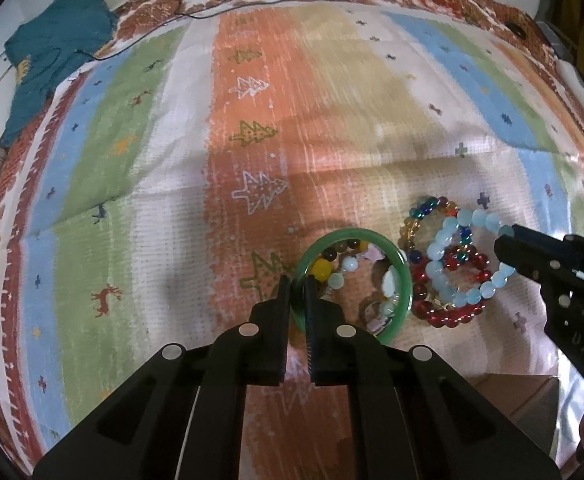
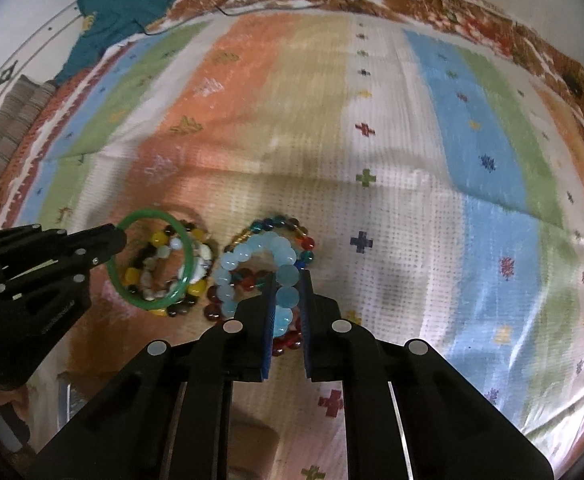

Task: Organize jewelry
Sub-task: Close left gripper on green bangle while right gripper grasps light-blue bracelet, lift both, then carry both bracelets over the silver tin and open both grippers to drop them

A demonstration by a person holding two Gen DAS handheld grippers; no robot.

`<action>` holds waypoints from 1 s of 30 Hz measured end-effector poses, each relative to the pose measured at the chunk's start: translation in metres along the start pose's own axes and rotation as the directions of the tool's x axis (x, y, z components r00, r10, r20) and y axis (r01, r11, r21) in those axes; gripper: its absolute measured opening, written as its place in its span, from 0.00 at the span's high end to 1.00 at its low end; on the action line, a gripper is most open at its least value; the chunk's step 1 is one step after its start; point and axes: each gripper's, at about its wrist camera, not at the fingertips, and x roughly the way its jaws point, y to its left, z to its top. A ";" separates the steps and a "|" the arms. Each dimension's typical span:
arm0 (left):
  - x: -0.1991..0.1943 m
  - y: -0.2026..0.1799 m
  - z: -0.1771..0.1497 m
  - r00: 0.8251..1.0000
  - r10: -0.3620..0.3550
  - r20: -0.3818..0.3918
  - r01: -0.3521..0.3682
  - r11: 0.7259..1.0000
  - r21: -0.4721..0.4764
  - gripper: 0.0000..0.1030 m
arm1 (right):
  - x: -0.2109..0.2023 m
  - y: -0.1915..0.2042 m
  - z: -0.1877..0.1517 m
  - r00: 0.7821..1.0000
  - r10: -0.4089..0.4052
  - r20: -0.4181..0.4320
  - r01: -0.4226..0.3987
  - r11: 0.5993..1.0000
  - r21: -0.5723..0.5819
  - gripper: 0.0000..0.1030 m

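With the left gripper [image 1: 300, 286] clamped on the green bangle [image 1: 354, 236] and the right gripper's [image 2: 287, 280] fingers pinching the pale blue bead bracelet [image 2: 251, 254], lift both slowly, clear of the beaded bracelets beneath on the striped cloth [image 1: 332, 100].

Both claws [image 1: 298, 280] [image 2: 287, 276] clamped, angled down

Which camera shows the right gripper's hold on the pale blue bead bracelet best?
Right wrist: right gripper pinches pale blue bead bracelet head-on. Left wrist shows the loop whole, grip side-on.
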 end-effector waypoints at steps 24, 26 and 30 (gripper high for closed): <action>-0.083 0.003 -0.022 0.986 -0.020 0.163 0.030 0.998 -0.058 0.94 | -0.073 0.014 -0.023 0.973 0.007 0.229 0.007 0.998 -0.060 0.88; -0.090 -0.001 -0.025 0.984 -0.010 0.177 0.018 0.999 -0.046 0.94 | -0.081 0.017 -0.026 0.966 0.008 0.258 0.008 0.998 -0.061 0.88; -0.105 -0.009 -0.034 0.978 -0.005 0.210 0.010 1.000 -0.022 0.94 | -0.094 0.020 -0.031 0.956 0.008 0.295 0.009 0.998 -0.056 0.88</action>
